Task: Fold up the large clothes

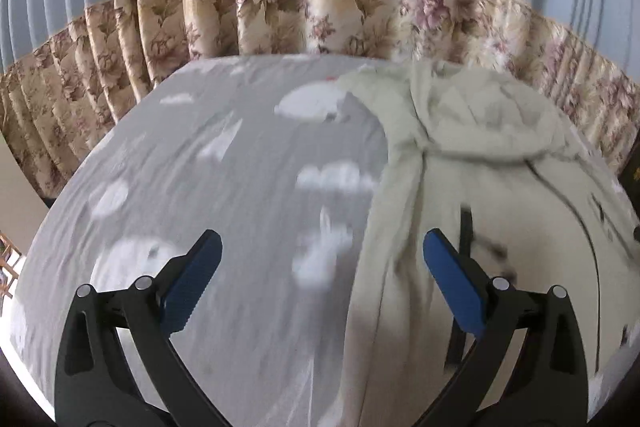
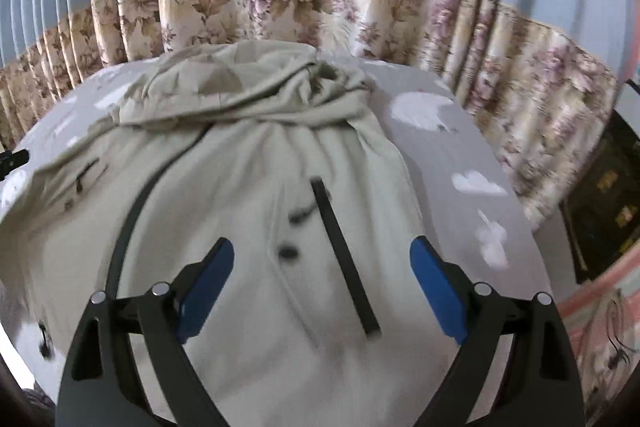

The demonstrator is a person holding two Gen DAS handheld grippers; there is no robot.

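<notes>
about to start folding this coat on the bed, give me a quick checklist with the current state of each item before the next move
1. Left gripper empty, fingers apart: ok.
2. Right gripper empty, fingers apart: ok.
3. Coat lying front up on the bed sheet: ok.
4. Hood smoothed flat: not ok, it is bunched in folds.
5. Coat's left edge flat: not ok, it is wrinkled.
6. Sleeves and hem laid out: cannot tell, out of view.
</notes>
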